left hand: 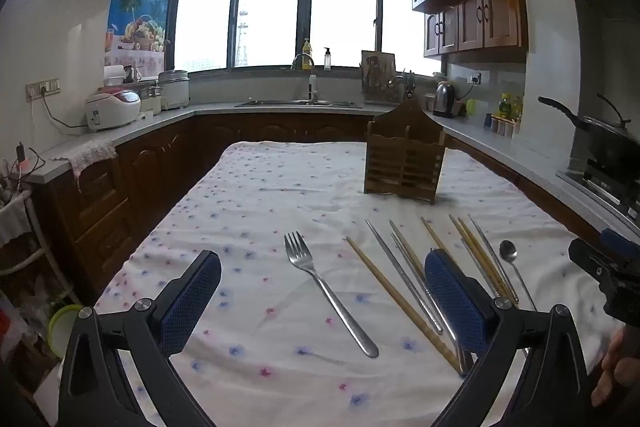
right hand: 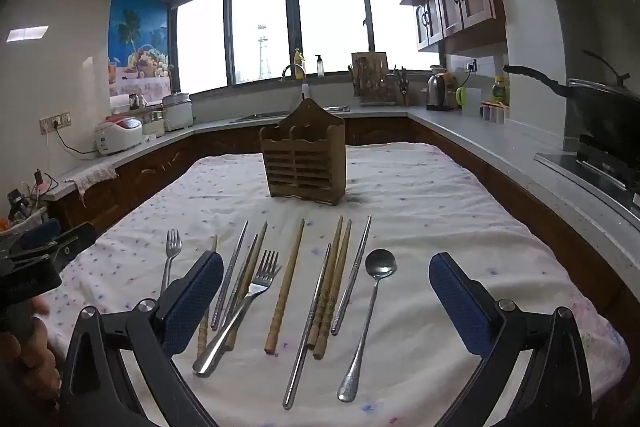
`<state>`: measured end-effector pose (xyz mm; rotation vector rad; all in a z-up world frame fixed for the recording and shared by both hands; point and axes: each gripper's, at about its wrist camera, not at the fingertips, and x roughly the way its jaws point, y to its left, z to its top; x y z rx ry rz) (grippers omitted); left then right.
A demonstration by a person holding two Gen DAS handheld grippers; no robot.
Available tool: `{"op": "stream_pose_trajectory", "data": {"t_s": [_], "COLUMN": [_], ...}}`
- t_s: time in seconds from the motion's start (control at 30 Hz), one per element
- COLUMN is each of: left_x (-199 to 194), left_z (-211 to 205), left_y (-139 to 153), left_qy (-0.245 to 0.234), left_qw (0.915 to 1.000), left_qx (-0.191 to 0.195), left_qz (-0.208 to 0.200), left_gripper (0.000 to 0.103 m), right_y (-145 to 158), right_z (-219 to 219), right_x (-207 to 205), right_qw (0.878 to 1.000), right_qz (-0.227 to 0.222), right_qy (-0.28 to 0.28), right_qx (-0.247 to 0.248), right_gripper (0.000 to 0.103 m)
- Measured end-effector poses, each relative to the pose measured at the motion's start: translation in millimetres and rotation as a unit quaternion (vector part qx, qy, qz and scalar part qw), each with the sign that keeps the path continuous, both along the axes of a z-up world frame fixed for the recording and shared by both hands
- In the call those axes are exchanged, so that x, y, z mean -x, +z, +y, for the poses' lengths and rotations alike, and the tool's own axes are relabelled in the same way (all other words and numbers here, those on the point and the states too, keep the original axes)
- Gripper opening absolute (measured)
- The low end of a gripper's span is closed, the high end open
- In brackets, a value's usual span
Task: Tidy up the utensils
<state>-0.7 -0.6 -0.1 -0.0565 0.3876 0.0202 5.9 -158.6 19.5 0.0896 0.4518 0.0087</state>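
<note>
Two forks, a spoon and a spread of chopsticks lie loose on the flowered tablecloth (right hand: 420, 211), handles toward the person, fanned out roughly parallel so each can be picked singly. Starting at the left, the left gripper (left hand: 322, 301) hangs just above the cloth with its jaws wide apart and nothing between them; the plain fork (left hand: 326, 293) lies in the gap ahead of it, which makes it the likely first pick. Just right of that fork a wooden chopstick (left hand: 400, 301) runs slantwise, then a pair of steel chopsticks (left hand: 404, 281), partly hidden behind the gripper's right-hand pad.

From the right wrist view, the second fork (right hand: 240, 307) rests across several sticks, so lifting it could nudge them. Next come a single wooden chopstick (right hand: 286, 287), a tight bundle of wooden and steel ones, and the long-handled spoon (right hand: 366, 319), lying apart and easy to take. The right gripper (right hand: 326, 301) is likewise spread wide and empty, poised over the middle of the row.

Beyond the row, near the middle of the table, stands the wooden utensil holder (right hand: 305, 163), upright, slatted, with two compartments in front. Nothing sticks out of either, so they appear empty, though the insides cannot really be seen from here. Sorting has not begun.
</note>
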Motion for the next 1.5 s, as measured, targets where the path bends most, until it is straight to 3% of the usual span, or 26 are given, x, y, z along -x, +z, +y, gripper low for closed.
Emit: {"op": "stream_pose_trajectory", "data": {"t_s": [0.03, 0.43, 0.57, 1.5], "left_x": [-1.6, -4.6, 0.5, 0.5], "left_z": [1.9, 8.1, -7.1, -4.7], "left_y": [-0.4, -2.1, 0.2, 1.0], "left_qy": [0.000, -0.006, -0.010, -0.014], "left_qw": [0.9998, 1.0000, 0.9999, 0.9999], "left_qx": [0.015, 0.001, -0.013, -0.005], "left_qz": [0.011, 0.005, 0.000, -0.004], "left_gripper": [0.102, 0.102, 0.102, 0.102], "right_y": [-0.1, 8.3, 3.1, 4.4], "right_z": [1.2, 5.3, -1.4, -1.3], "right_x": [-1.3, 5.9, 8.9, 10.6], "right_qw": [1.000, 1.000, 1.000, 1.000], "right_qz": [0.003, -0.011, -0.016, -0.024], "right_qy": [0.000, -0.001, 0.001, 0.007], "right_qx": [0.002, -0.004, -0.010, -0.016], "right_gripper": [0.103, 0.103, 0.103, 0.103]}}
